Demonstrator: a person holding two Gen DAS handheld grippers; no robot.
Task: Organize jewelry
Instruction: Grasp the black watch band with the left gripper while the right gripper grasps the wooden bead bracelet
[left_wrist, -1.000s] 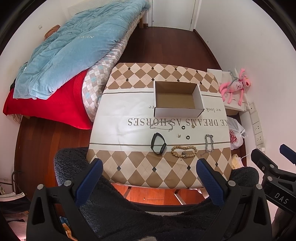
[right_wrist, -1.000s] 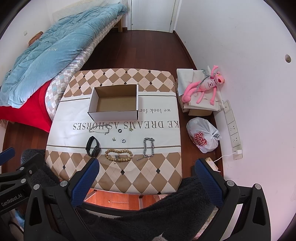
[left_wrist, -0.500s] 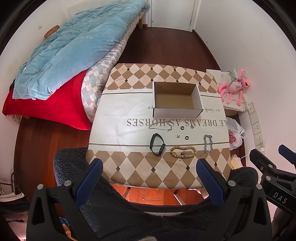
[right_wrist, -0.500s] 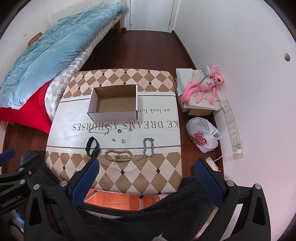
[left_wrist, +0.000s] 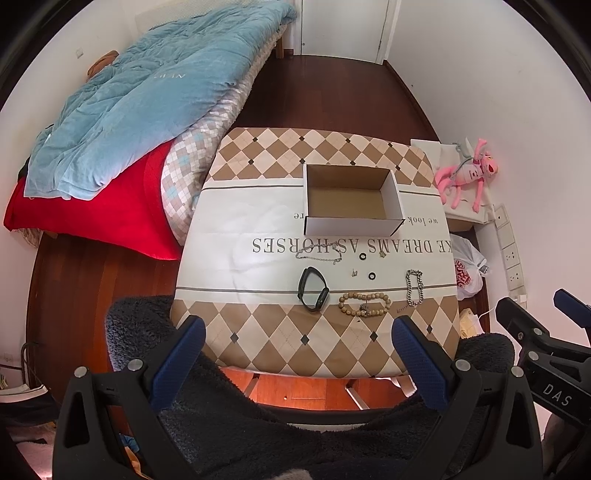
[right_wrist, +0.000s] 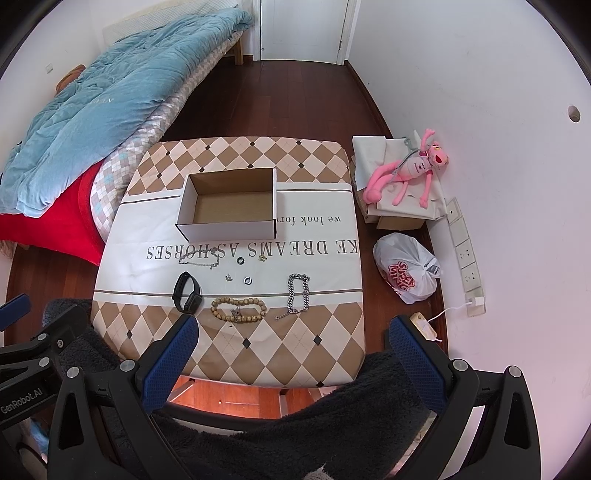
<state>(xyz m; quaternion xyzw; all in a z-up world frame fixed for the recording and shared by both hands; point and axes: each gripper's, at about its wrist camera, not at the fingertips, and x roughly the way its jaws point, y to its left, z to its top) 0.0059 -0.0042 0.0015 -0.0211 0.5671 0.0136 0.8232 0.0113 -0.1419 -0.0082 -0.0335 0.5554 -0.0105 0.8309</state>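
- Your left gripper (left_wrist: 295, 349) is hanging wide open, holding nothing, short of the table's (left_wrist: 258, 343) near edge.
- The jewelry is lying near of the cardboard box (left_wrist: 351, 225): black band (left_wrist: 313, 288), bead bracelet (left_wrist: 365, 304), silver chain (left_wrist: 414, 287).
- Your right gripper (right_wrist: 291, 349) is likewise gaping, empty.

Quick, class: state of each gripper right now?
Left gripper: open, holding nothing.
Right gripper: open, holding nothing.
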